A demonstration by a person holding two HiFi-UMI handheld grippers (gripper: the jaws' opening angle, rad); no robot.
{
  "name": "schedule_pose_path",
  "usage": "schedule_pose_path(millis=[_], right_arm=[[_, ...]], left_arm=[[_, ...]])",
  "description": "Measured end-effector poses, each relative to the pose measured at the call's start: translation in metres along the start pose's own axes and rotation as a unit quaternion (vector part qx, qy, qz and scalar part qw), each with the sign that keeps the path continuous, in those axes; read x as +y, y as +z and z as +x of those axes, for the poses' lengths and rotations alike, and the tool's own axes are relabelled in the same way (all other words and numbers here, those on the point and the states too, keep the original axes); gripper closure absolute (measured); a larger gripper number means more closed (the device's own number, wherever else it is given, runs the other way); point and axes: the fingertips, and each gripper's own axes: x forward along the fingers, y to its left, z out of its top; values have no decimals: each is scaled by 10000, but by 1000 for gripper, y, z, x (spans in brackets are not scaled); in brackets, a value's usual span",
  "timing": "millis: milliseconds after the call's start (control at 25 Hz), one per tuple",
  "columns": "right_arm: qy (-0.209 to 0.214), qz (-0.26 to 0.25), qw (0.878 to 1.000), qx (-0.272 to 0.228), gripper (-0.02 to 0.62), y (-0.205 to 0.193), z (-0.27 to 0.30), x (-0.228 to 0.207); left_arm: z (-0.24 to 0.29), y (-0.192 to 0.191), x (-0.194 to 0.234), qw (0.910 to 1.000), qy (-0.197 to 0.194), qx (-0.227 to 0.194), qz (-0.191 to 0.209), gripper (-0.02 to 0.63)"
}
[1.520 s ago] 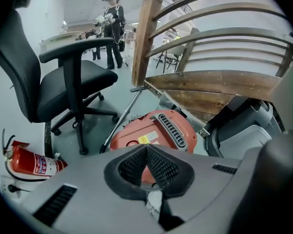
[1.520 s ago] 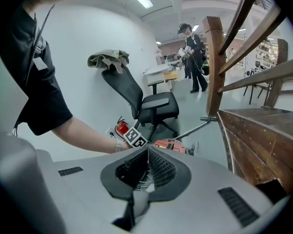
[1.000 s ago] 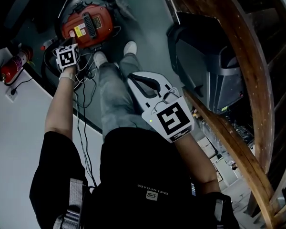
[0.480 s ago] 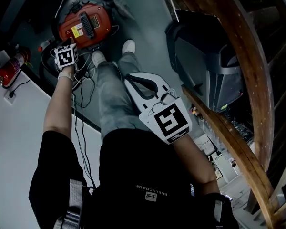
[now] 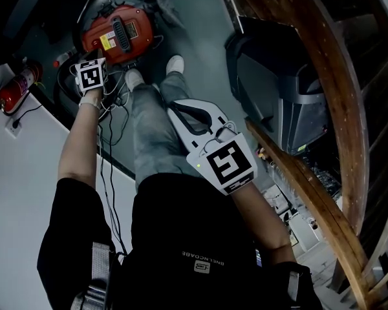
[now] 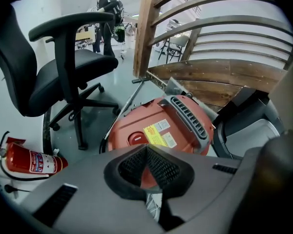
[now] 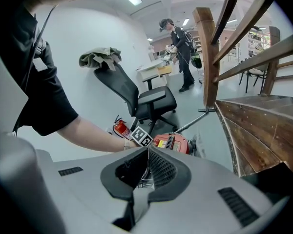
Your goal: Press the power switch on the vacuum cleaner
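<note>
Lying left of the red vacuum cleaner point(image 5: 119, 31) on the floor is a fire extinguisher point(image 5: 13, 89). The left gripper point(image 6: 146, 149), jaws closed together and empty, points at the vacuum cleaner's round button point(image 6: 136, 138), probably the switch, ready to poke it. Right of the vacuum cleaner, the right gripper point(image 7: 147, 152), also closed, waits idle.

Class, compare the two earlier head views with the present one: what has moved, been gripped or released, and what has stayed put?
Nothing visibly changed, apart from slight camera wobble. The left claw stays shut and empty, pointed at the red vacuum cleaner. The right claw stays shut and empty, held further back.
</note>
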Motion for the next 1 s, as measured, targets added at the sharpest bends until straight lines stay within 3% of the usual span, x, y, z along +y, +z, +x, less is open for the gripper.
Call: schedule_pose_path(millis=[480, 720, 1000], right_arm=[[-213, -182, 9993, -248, 568, 22, -45, 3], [-304, -310, 9982, -403, 569, 34, -74, 7], [-410, -310, 9960, -735, 569, 50, -110, 4]], left_arm=[[-80, 47, -24, 9978, 4, -567, 334, 591], [-128, 66, -50, 9964, -92, -725, 420, 591], [-203, 107, -92, 9900, -299, -1232, 615, 591]])
